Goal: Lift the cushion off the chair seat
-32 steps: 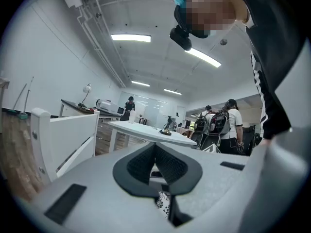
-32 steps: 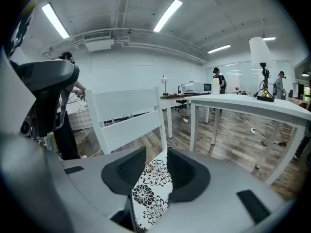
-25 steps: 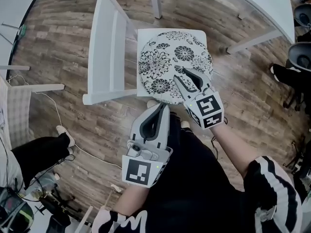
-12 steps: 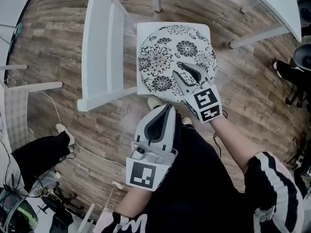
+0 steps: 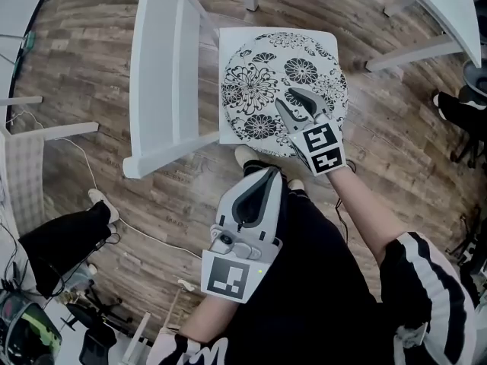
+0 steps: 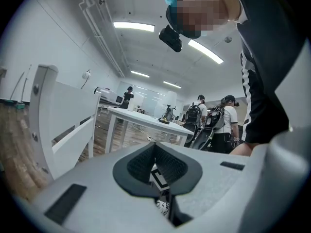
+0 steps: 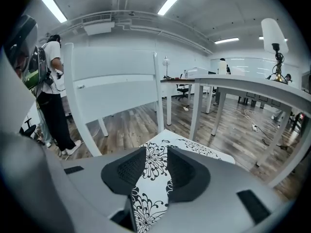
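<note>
Flanking the cushion [image 5: 259,82]: chair back [image 5: 163,74], table leg [image 5: 411,53]; right claw [image 5: 288,101] above.

Long white ceiling light strips [image 6: 133,27] light your room brightly and evenly, glaring at 11 and 1 o'clock in both gripper views. Those views bend strongly and go black at the corners. The grey left gripper [image 6: 155,144], close to the lens, looks soft. Shadows on the brown wood-plank floor [image 5: 91,59] are faint.
</note>
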The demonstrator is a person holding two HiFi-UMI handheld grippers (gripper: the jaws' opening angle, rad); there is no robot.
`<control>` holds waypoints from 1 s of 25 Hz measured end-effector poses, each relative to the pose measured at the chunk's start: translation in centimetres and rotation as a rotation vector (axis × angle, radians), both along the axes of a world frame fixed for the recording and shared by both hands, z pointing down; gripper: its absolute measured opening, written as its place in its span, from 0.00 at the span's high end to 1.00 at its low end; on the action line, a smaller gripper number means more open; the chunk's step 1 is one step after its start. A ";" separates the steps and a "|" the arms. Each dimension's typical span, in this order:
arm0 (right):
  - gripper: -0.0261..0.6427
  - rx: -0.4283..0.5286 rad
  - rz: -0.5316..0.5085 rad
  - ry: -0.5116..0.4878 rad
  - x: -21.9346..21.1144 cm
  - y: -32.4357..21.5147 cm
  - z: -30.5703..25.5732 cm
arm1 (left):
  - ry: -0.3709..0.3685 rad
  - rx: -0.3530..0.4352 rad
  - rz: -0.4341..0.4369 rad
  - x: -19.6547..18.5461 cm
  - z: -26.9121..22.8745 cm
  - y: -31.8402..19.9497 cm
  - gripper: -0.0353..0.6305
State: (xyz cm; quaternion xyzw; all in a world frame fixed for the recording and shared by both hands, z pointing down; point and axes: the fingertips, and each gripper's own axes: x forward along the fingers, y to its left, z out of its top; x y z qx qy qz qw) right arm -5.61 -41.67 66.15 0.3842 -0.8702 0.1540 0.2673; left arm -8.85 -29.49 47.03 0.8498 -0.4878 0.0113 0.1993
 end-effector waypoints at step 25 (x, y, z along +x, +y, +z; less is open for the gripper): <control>0.77 -0.138 0.007 0.169 1.5 -2.3 9.9 | 0.007 -0.062 0.008 -1.5 2.5 0.6 0.94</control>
